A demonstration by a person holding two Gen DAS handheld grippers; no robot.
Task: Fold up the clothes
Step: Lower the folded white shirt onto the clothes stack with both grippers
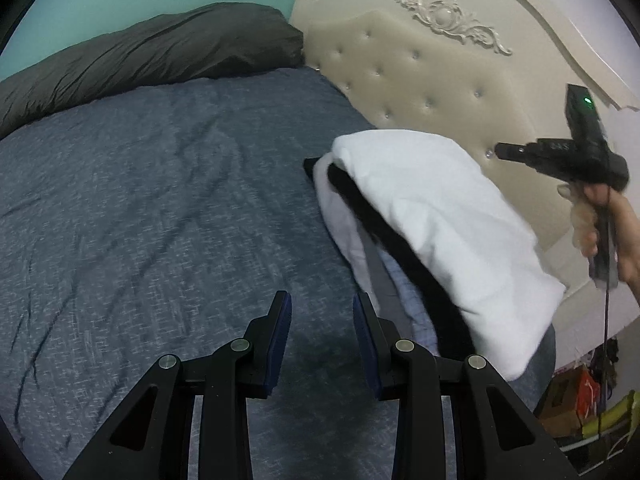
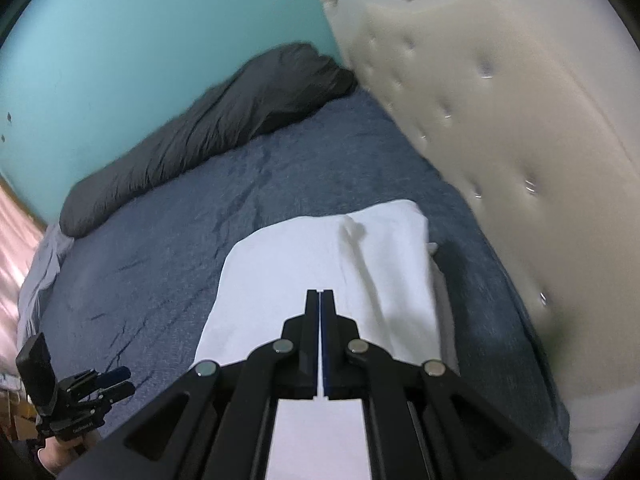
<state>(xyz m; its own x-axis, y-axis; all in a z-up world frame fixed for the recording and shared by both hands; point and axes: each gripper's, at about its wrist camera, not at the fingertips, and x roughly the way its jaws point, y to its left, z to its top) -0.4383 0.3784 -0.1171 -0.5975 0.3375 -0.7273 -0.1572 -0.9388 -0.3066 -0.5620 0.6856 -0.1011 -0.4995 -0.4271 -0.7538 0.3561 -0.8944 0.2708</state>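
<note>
- The fold on the white garment (image 2: 328,264) looks finished, and both claws are hanging clear of it, so this is probably the pause between one piece and the next.
- The left claw (image 1: 322,312) is hovering over bare blue bedspread (image 1: 160,200), jaws partly apart with nothing between them.
- The right claw (image 2: 321,300) is sitting above the garment with its jaws pressed together and empty.
- The next move is likely calling for a fresh piece to be fetched, or for this stack to be squared up.
- The garment is lying on the bed near the padded headboard (image 1: 420,80), on top of a small stack; something black (image 1: 392,248) and a pale checked cloth (image 1: 404,292) are peeking out beneath it.
- It is looking smooth, roughly rectangular, with one soft crease.
</note>
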